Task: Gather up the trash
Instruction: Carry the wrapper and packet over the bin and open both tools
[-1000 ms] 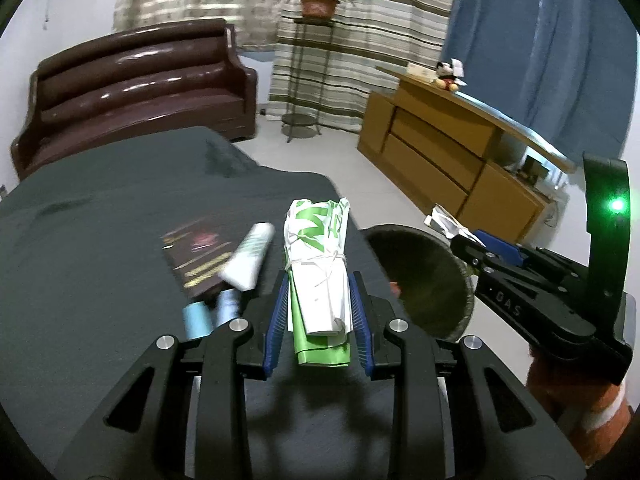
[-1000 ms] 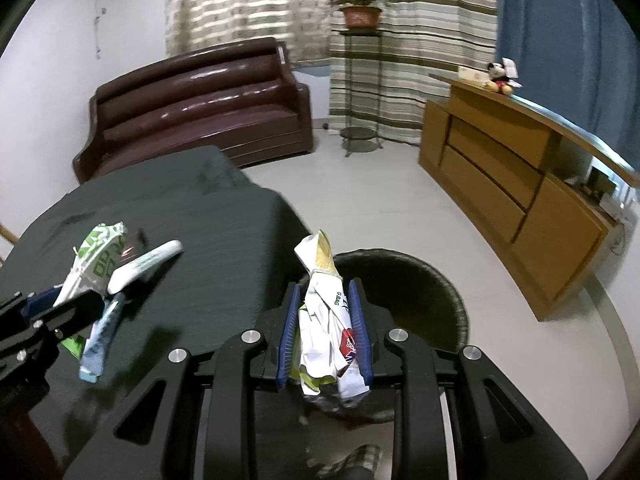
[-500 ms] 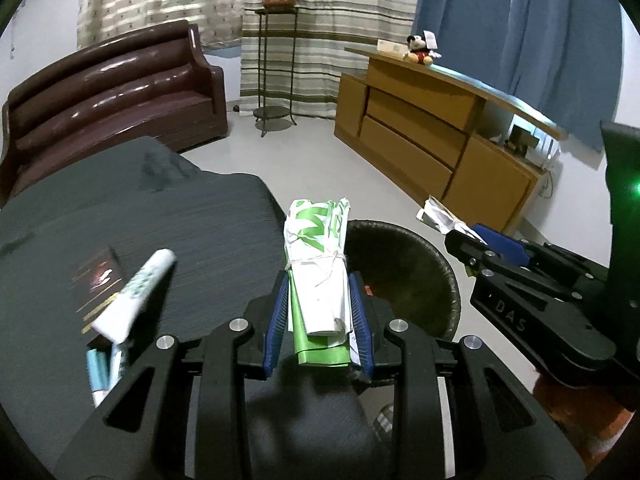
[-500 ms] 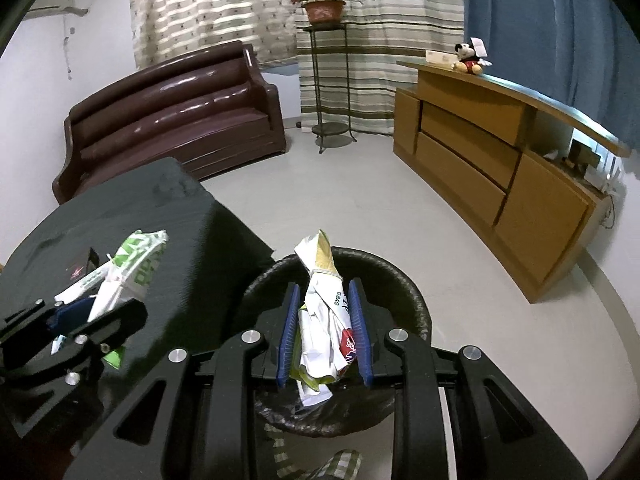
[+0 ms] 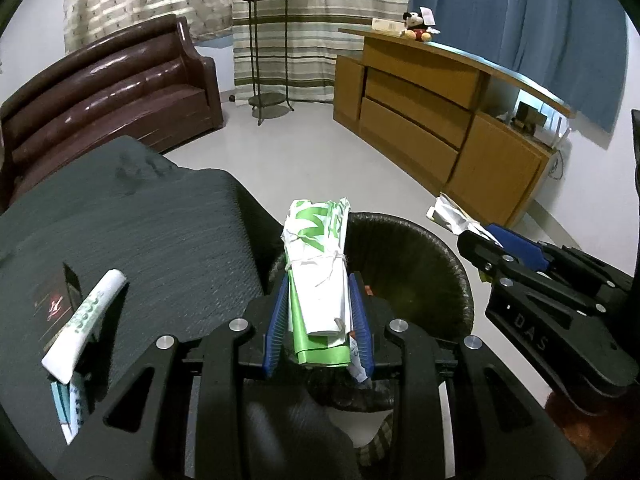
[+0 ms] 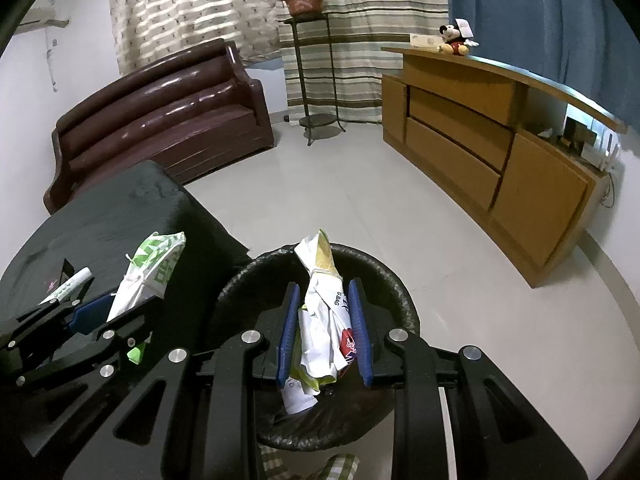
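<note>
My left gripper [image 5: 318, 292] is shut on a green and white wrapper bundle [image 5: 318, 256] tied with string, held at the near rim of the black-lined trash bin [image 5: 432, 240]. My right gripper [image 6: 324, 300] is shut on a crumpled white and yellow wrapper [image 6: 322, 300], held over the open bin [image 6: 396, 292]. The left gripper and its bundle [image 6: 152, 268] also show at the left of the right wrist view. The right gripper [image 5: 476, 236] shows at the right of the left wrist view.
A dark table [image 5: 120, 232] on the left holds a white tube [image 5: 86, 312], a dark card [image 5: 52, 304] and a light blue packet [image 5: 68, 408]. A brown sofa [image 6: 168, 116], a plant stand [image 6: 316, 80] and a wooden sideboard [image 6: 480, 128] stand beyond on the pale floor.
Both grippers have moved right, off the table and toward the bin. The right one now hangs over its opening and the left one is at its rim. Both stay shut on their wrappers.
</note>
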`<state>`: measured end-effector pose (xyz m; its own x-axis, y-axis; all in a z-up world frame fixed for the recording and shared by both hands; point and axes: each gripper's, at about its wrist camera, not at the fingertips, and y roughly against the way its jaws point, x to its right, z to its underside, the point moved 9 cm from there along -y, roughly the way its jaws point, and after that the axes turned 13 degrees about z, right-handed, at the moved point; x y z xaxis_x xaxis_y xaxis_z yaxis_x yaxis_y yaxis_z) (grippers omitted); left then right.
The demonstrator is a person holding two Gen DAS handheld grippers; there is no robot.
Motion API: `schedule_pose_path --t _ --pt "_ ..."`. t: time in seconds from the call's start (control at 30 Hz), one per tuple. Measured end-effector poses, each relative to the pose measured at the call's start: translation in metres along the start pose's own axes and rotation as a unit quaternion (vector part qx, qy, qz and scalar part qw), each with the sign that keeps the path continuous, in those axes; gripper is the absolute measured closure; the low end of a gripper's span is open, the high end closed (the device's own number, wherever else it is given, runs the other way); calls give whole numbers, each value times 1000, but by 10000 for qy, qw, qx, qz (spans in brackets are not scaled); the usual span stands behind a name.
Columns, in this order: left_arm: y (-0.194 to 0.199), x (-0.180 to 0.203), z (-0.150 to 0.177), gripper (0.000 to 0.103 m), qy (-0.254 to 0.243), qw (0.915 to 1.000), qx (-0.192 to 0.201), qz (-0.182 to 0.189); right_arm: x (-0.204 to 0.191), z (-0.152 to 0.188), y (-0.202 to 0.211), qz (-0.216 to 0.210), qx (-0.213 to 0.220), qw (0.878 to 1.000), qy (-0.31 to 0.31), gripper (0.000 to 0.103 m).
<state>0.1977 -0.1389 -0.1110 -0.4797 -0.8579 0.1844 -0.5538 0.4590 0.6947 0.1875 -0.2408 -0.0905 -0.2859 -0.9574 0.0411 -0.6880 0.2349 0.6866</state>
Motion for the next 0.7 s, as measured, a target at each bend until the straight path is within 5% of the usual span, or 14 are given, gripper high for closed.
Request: schedule_pose_path --t 0.2,0.33,0.7 --pt "-12 0 -1 72 16 9998 -172 -17 1 3 -6 -15 -75 10000 -42 76" --pt "-11 -1 -3 59 79 9998 -163 -34 5 1 -6 10 -64 9999 -103 68" --pt "3 -9 -6 44 213 9997 -44 -109 5 -2 0 6 18 9999 -120 63"
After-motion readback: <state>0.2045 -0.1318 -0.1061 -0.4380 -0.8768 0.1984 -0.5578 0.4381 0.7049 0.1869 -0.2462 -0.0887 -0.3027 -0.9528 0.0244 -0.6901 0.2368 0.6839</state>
